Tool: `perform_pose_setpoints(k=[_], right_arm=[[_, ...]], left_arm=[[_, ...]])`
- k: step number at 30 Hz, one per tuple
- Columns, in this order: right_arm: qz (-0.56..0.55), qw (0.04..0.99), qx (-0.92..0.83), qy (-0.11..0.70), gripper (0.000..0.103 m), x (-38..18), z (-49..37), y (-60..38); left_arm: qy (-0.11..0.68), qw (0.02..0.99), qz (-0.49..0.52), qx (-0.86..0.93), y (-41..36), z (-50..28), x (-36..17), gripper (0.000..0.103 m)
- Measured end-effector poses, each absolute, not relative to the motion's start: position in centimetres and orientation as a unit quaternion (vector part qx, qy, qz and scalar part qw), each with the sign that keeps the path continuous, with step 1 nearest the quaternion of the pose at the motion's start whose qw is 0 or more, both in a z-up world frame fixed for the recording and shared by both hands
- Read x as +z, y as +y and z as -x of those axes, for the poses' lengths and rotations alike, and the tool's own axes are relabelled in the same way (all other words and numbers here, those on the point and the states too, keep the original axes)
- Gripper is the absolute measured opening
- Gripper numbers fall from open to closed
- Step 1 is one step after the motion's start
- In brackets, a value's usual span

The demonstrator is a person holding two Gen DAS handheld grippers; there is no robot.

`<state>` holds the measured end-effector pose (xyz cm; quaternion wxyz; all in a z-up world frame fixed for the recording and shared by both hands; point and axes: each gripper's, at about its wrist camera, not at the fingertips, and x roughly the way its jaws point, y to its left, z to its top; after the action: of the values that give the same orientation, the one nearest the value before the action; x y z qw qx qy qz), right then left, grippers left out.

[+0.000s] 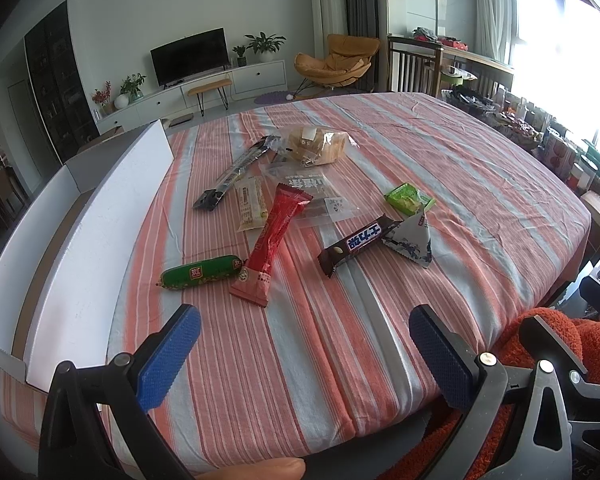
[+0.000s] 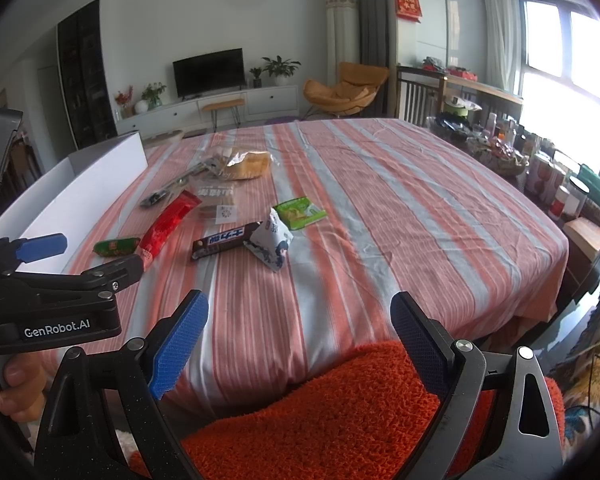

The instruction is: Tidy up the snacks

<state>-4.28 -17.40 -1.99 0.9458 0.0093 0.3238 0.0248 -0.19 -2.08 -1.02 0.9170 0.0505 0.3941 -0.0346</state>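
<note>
Striped cloth [image 1: 440,152] covers the table, snacks lie scattered mid-table, none boxed yet by our read. White box [image 1: 100,216] sits open along the left edge. Both tongs hang back at the near edge, above the cloth: left gripper [image 1: 304,354] spread wide and empty, right gripper [image 2: 300,344] spread wide and empty too. Nearest the left one: green sausage [image 1: 200,272] and red packet [image 1: 272,236], touching at the sausage's end. Chocolate bar [image 2: 226,240] and triangular pouch [image 2: 274,246] touch as well; green packet [image 2: 300,208] lies just behind them. Bread bag [image 1: 318,146] and clear bag [image 1: 312,192] are farther back.

We judge the first pick is next. Best start: the left takes the sausage, closest to the box, closing across its short width. We come in low and centred so the red packet isn't dragged. Round and slick, it may roll, so we grip mid-length. The right takes the bar separately, clear of the pouch.
</note>
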Motion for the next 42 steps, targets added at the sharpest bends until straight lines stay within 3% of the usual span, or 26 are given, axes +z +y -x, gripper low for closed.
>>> perform_pose_setpoints(k=[42], right_arm=[[-0.009, 0.946, 0.024, 0.324, 0.095, -1.99, 4.29, -17.36]], left_arm=[[0.397, 0.916, -0.049, -0.035, -2.22, 0.37, -1.38, 0.103]])
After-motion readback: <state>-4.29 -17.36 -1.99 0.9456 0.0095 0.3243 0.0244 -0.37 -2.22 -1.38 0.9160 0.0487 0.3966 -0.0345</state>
